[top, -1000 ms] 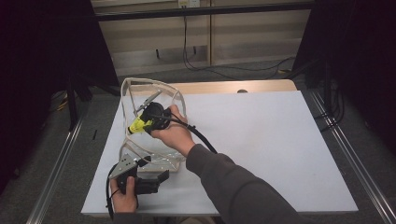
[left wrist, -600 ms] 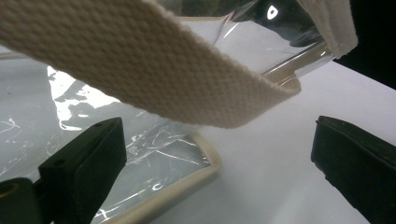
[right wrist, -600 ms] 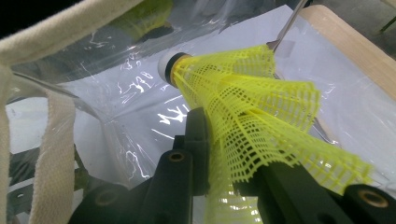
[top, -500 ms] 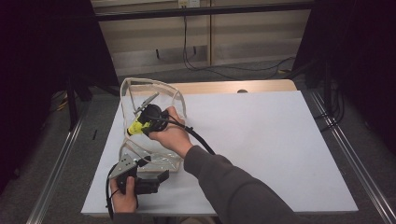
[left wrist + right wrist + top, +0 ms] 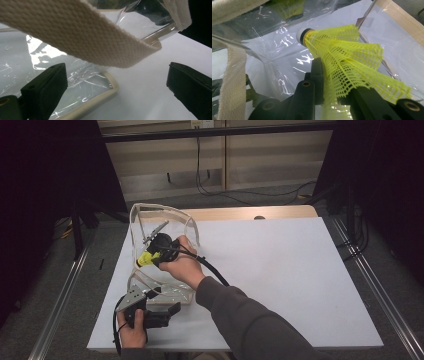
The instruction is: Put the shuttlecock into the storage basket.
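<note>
A clear plastic bag point(image 5: 172, 292) with cream webbing trim stands open on the white table point(image 5: 280, 270). A yellow mesh shuttlecock point(image 5: 144, 259) is inside the bag's mouth, with my right gripper point(image 5: 153, 254) shut on its skirt. In the right gripper view the shuttlecock point(image 5: 352, 57) points its white cork away, pinched by the right gripper point(image 5: 334, 85). My left gripper point(image 5: 169, 312) rests at the bag's near edge. Its jaws stand wide apart in the left gripper view point(image 5: 117, 87), with the bag's trimmed corner point(image 5: 100, 96) lying between them untouched and a strap point(image 5: 82, 37) hanging above.
A thin grey metal piece point(image 5: 156, 229) shows by the bag's far wall. Another cream strap point(image 5: 233, 75) hangs close to the right gripper. A wooden strip point(image 5: 240, 213) borders the table's far edge, and metal rails point(image 5: 370, 285) run along both sides.
</note>
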The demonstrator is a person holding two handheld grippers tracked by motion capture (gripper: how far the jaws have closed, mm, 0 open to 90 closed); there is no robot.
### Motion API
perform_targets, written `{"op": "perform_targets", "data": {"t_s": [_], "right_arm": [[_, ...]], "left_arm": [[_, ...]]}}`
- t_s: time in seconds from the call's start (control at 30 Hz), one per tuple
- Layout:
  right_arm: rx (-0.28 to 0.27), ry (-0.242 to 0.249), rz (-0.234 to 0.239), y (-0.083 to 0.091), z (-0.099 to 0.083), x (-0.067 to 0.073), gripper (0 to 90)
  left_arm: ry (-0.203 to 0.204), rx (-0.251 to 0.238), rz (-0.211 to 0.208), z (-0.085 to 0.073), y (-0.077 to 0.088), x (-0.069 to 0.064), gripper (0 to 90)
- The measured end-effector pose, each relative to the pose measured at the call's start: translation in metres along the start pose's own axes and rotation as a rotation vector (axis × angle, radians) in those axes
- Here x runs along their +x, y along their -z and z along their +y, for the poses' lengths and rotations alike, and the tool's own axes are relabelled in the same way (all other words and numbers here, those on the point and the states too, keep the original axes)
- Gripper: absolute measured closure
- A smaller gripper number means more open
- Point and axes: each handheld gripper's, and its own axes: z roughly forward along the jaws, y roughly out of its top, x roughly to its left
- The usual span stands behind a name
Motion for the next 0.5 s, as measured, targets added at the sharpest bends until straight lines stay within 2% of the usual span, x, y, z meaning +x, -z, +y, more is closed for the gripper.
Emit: {"op": "perform_targets", "data": {"t_s": [0.23, 0.5], "right_arm": [[0.004, 0.0, -0.008, -0.0016, -0.0006, 0.0004, 79.2], [0.01, 0.007, -0.013, -0.0027, -0.0017, 0.0, 79.3]], "left_arm": [[0.01, -0.013, 0.006, -0.0003, -0.0001, -0.0005, 3.4], [0.001, -0.001, 0.003, -0.0002, 0.0006, 0.0001, 3.4]]}}
